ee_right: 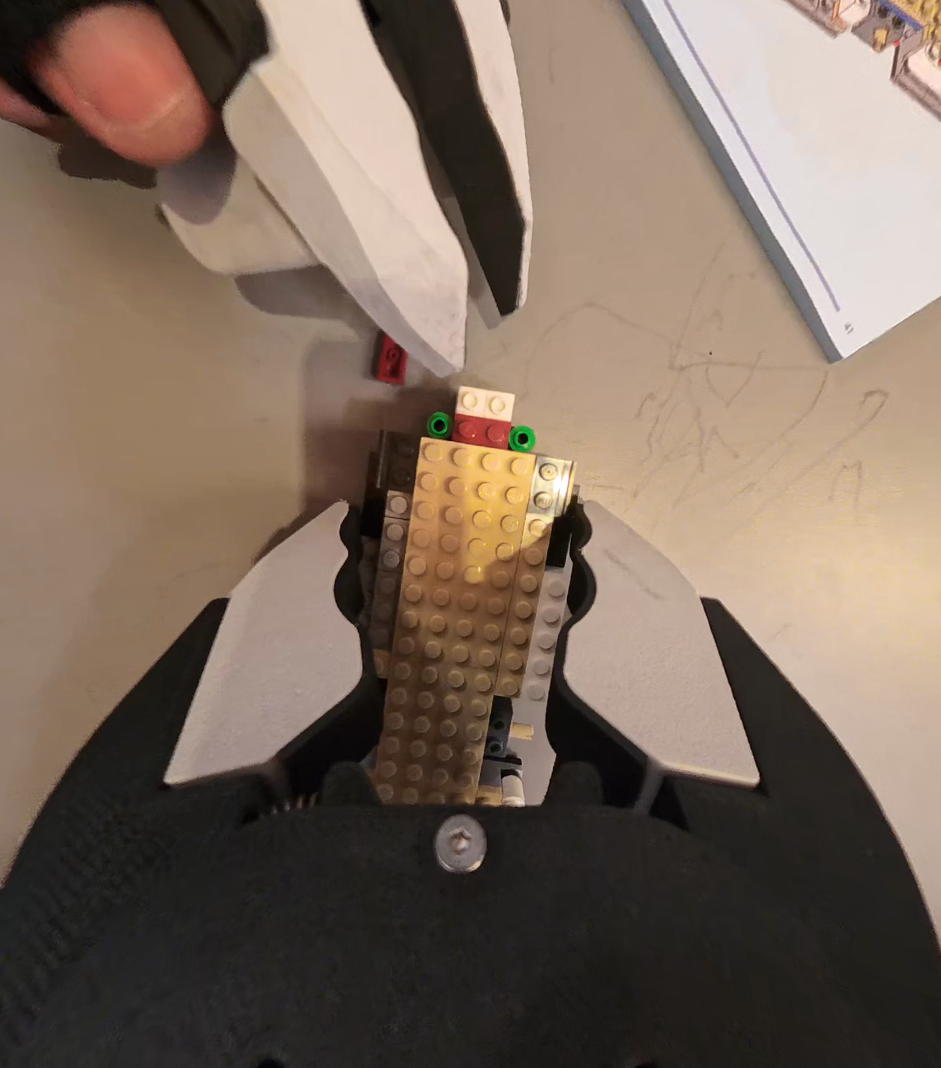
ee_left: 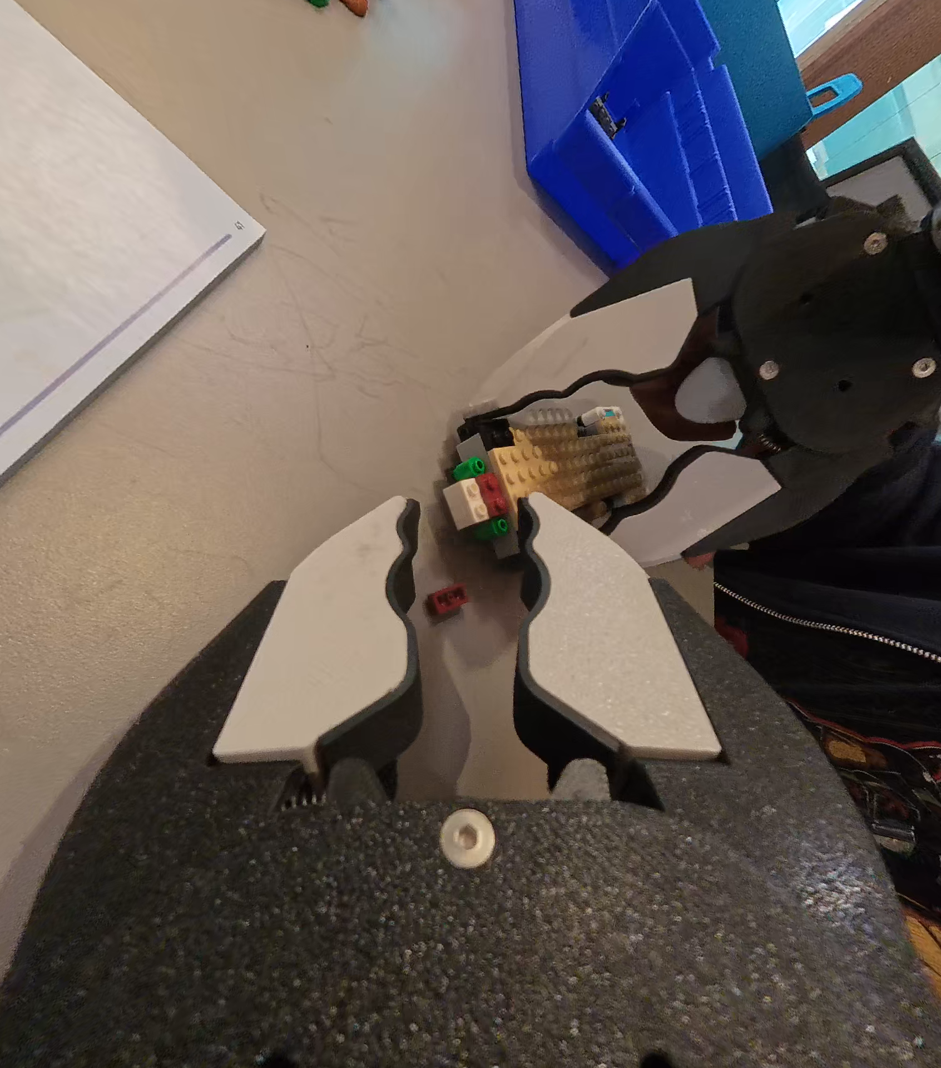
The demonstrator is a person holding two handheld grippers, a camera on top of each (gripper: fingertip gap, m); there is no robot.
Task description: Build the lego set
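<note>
Both pads of the right gripper (ee_right: 462, 520) press the flanks of a tan studded brick model (ee_right: 456, 607), holding it lengthwise; the left gripper (ee_left: 468, 514) hangs open and empty just off the model's white-and-red nose, a loose dark red brick (ee_left: 448, 601) on the table (ee_left: 283, 404) beneath; a careless nudge could knock off those end bricks, I'd guess.
</note>
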